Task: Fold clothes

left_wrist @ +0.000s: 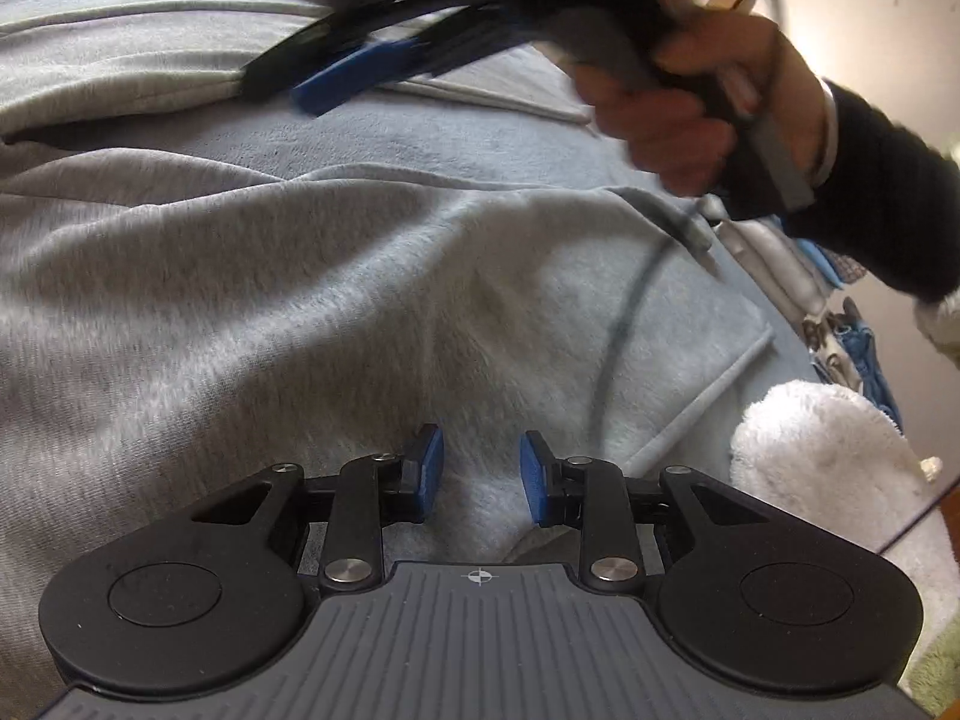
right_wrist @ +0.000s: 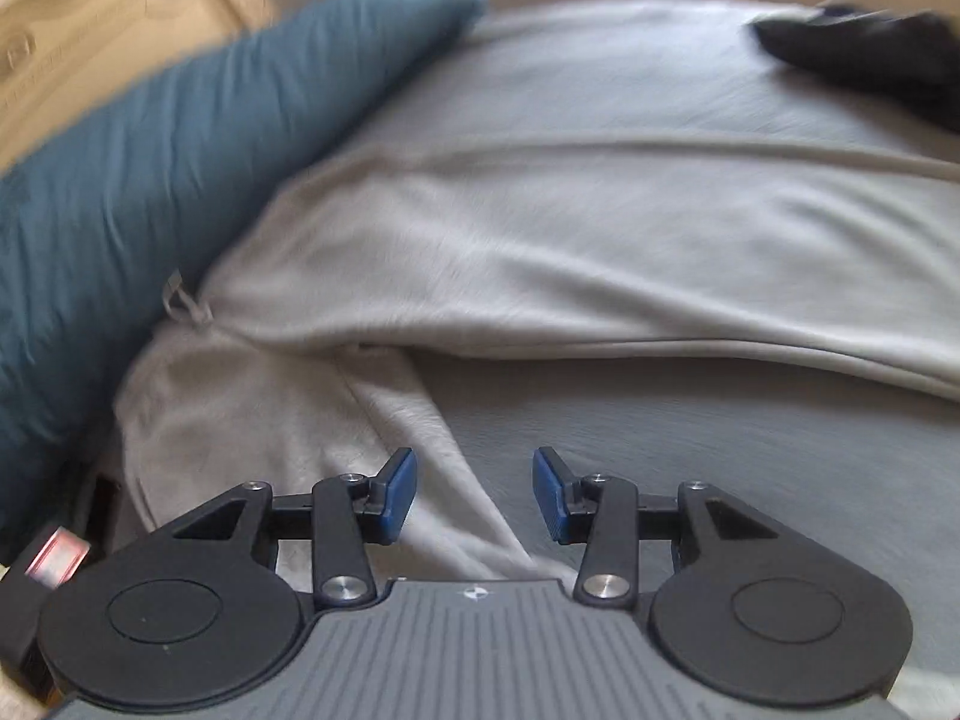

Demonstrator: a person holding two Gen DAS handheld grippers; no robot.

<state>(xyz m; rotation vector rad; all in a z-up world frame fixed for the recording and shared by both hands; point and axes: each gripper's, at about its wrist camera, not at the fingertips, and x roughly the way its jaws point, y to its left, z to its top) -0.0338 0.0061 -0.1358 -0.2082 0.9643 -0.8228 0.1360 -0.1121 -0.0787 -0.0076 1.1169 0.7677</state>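
A light grey sweatshirt (left_wrist: 198,276) lies spread and creased on a pale blue-grey fleece blanket (left_wrist: 432,138). My left gripper (left_wrist: 482,474) hovers low over the cloth near its front. Its blue pads stand apart and grip nothing. Farther back, a hand (left_wrist: 678,114) in a dark sleeve holds my right gripper (left_wrist: 282,87), blurred, above a folded grey edge. In the right wrist view, my right gripper (right_wrist: 474,495) is open over a crumpled part of the sweatshirt (right_wrist: 540,252), where it meets the blanket (right_wrist: 720,450). Nothing sits between its pads.
A teal pillow (right_wrist: 180,150) leans along the left of the right wrist view. A dark, blurred object (right_wrist: 870,54) lies at the far right. A white fluffy towel (left_wrist: 828,456) and patterned fabric (left_wrist: 840,336) sit past the blanket's right edge. A dark cable (left_wrist: 624,324) hangs over the blanket.
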